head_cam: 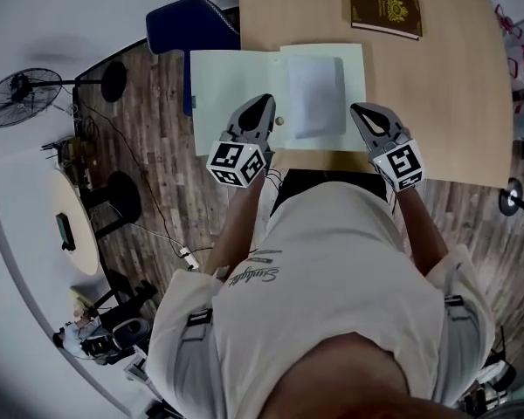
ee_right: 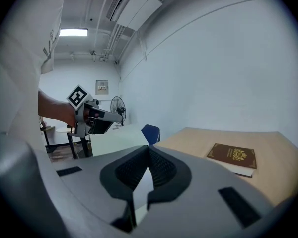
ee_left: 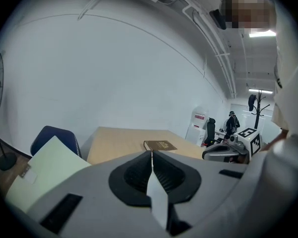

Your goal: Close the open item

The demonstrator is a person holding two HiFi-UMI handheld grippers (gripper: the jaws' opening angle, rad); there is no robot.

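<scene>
Left claw (head_cam: 263,103) and right claw (head_cam: 361,110) were pinched shut, empty, at the open folder's (head_cam: 325,135) near edge; its overhanging flap (head_cam: 230,94) likely needed lifting and folding across squarely.

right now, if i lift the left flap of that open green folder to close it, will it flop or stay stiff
Probably fairly stiff: the left flap of the folder juts past the table edge without drooping. Likely light, since it looks thin and flat, so a push may slide it whole.

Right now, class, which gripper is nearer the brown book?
Right. The brown book lies almost straight ahead of the right gripper; the left gripper is farther, off to the book's left over the open folder.
</scene>
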